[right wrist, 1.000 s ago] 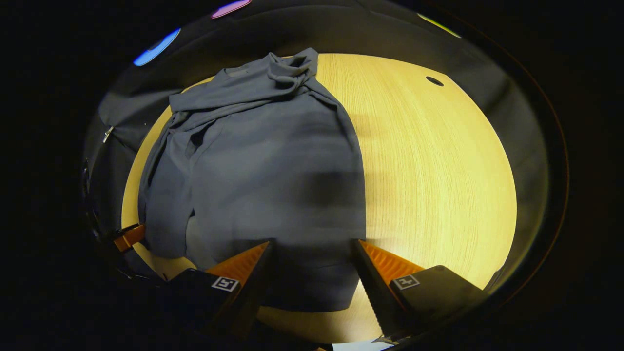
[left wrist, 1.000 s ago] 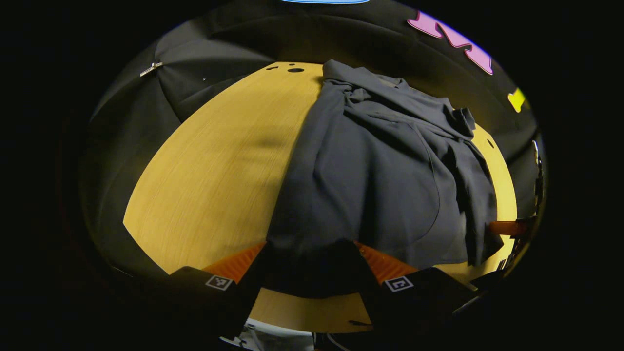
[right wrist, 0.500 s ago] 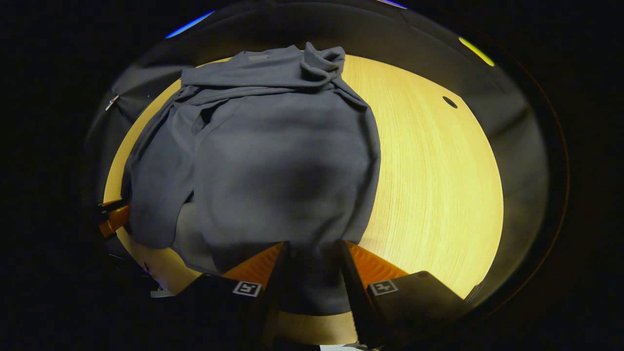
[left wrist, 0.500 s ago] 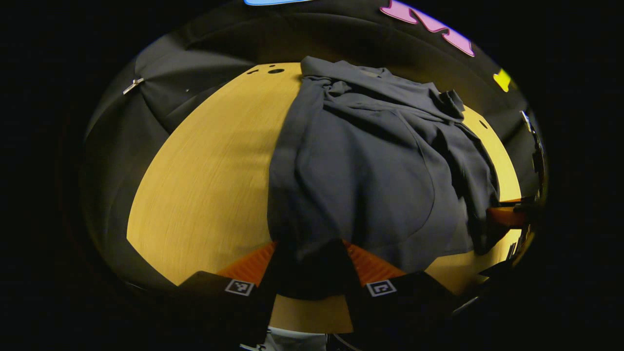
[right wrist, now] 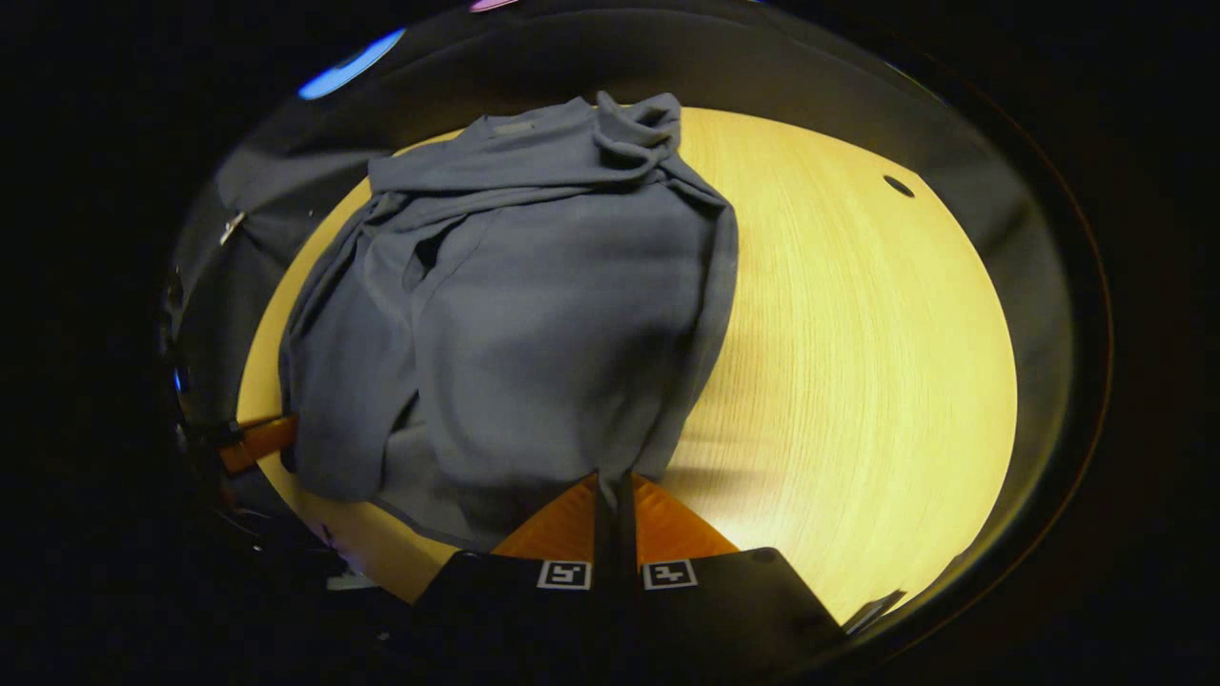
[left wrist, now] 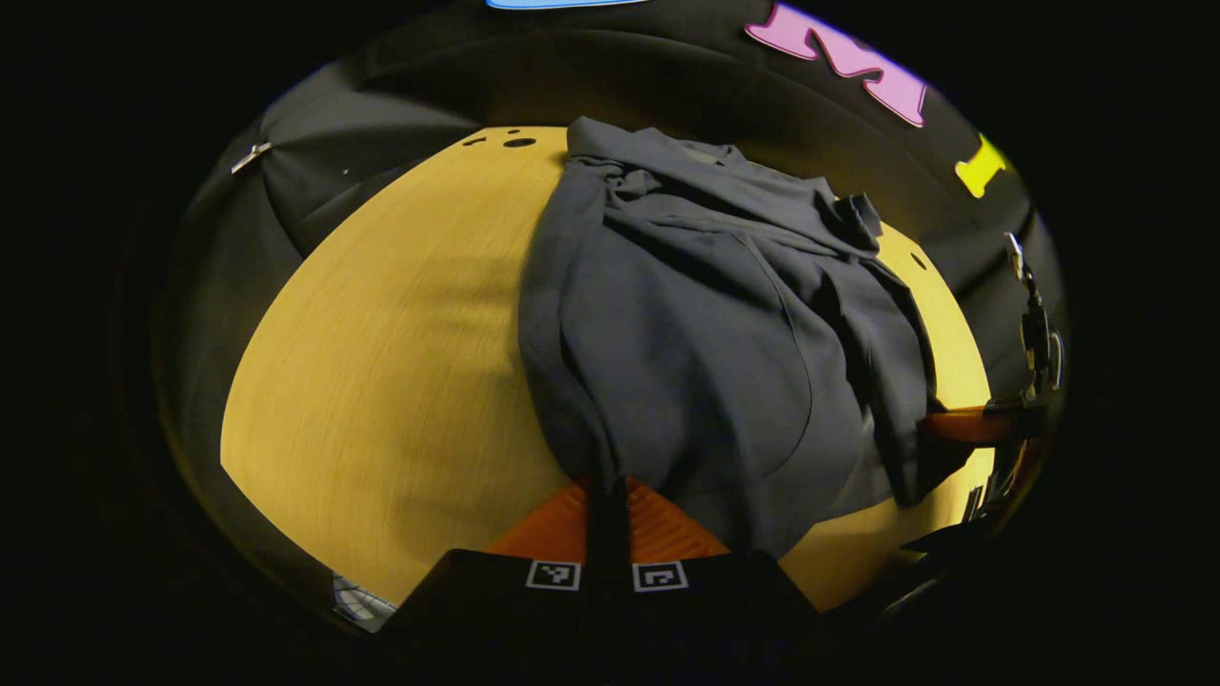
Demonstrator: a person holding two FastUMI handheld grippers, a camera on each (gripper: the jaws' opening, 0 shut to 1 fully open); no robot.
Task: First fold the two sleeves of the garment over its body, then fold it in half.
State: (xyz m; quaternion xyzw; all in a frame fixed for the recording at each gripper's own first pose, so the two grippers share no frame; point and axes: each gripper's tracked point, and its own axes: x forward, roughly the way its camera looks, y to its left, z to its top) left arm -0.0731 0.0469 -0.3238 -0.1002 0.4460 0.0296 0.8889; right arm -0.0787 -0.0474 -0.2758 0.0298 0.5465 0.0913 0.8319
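A dark grey garment lies on the round wooden table, its sleeves folded over the body and bunched near the collar at the far end. My left gripper is shut on the near hem at the garment's left corner. In the right gripper view the same garment spreads away from me, and my right gripper is shut on the hem at its right corner. The cloth lifts slightly at both pinched corners. The other gripper shows far off at the right edge and at the left edge.
Bare wood lies to the left of the garment in the left gripper view and to its right in the right gripper view. Small holes mark the table's far side. Black cloth walls ring the table.
Both grippers went from open, straddling the hem, to shut on it. The hem corners have drawn in and risen a little.
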